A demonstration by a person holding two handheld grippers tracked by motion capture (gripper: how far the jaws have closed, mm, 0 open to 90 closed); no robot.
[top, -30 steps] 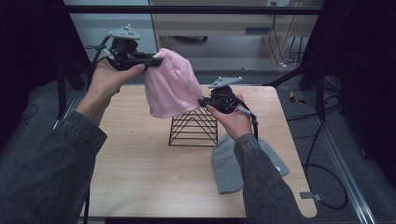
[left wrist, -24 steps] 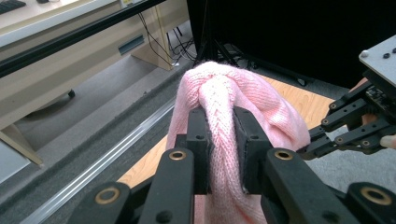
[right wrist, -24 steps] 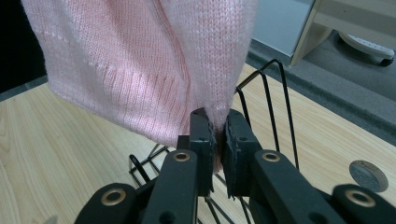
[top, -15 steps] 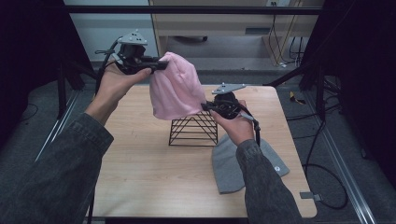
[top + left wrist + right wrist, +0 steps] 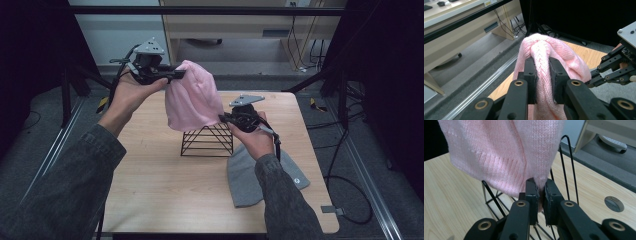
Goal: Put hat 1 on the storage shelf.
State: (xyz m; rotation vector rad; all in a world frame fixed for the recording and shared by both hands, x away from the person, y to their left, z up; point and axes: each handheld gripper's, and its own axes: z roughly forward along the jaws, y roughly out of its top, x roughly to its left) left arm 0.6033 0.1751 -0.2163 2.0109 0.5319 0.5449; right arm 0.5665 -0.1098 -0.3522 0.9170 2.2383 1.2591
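1. A pink knitted beanie [image 5: 192, 97] hangs in the air at the upper middle of the high view, above a black wire pyramid-shaped rack [image 5: 207, 141] standing on the light wooden bench [image 5: 150, 175].
2. The left gripper [image 5: 178, 75], at the upper left of the high view, is clamped on the top of the pink knitted beanie [image 5: 549, 57]; in the left gripper view a bunched fold of knit sits between its jaws.
3. The right gripper [image 5: 224, 118], right of centre, pinches the lower edge of the pink knitted beanie [image 5: 499, 152]; its jaws are nearly together with fabric between them.
4. A grey knitted beanie [image 5: 245, 175] lies flat on the bench at the lower right, partly under the right forearm.
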